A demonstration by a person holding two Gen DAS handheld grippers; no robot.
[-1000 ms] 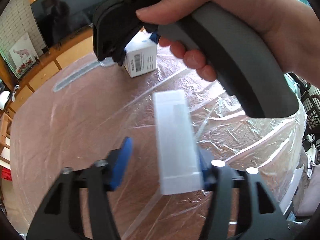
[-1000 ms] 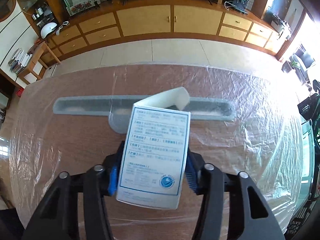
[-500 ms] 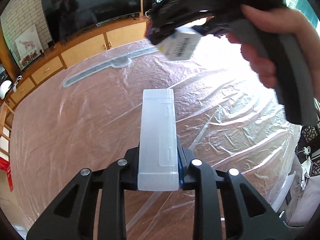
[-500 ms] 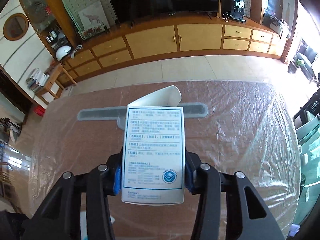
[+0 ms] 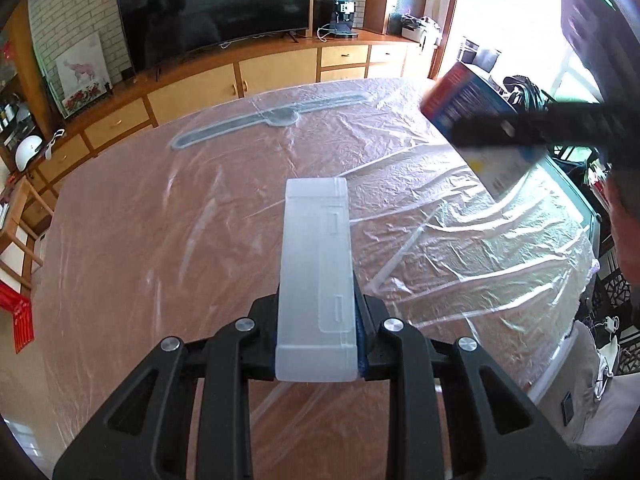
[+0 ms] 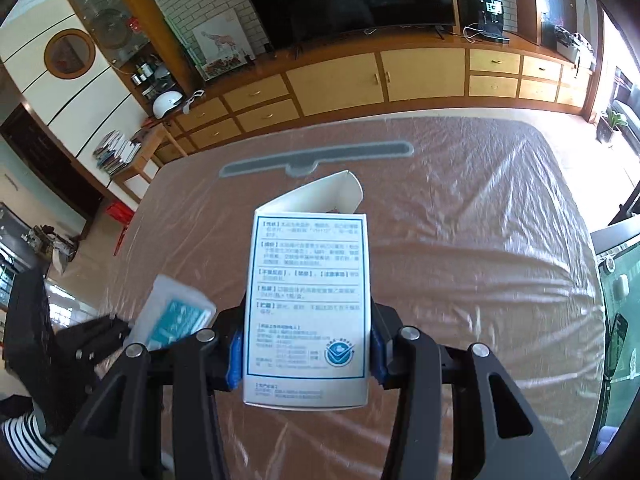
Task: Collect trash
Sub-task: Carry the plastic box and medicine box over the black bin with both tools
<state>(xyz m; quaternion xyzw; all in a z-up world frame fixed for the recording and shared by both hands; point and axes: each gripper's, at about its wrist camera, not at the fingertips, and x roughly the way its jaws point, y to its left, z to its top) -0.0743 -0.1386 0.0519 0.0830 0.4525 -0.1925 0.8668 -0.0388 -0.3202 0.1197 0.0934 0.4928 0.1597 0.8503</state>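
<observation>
The left gripper (image 5: 316,332), black with blue pads, was clamped on a translucent, frosted white plastic case (image 5: 316,280), a long flat rectangular block with moulded recessed outlines on its upper face. The case projected forward between the fingers and was held above the table's near edge, clear of the surface. In the right wrist view the same case (image 6: 172,312) showed a teal label on its other face.

The right gripper (image 6: 306,350), of the same build, was closed on a white cardboard medicine box (image 6: 306,304) printed with blue-framed text panels and a round blue emblem. Its far-end flap stood open and curled. The box was held aloft over the table; in the left wrist view it (image 5: 468,100) appeared blurred beyond the table's right edge, showing a red and blue face.

The rounded brown table (image 5: 140,240) was covered by wrinkled, glossy clear plastic sheeting (image 5: 440,220). Near the far edge, a long grey strip with a central rounded lobe (image 5: 276,118) lay under the sheeting.
</observation>
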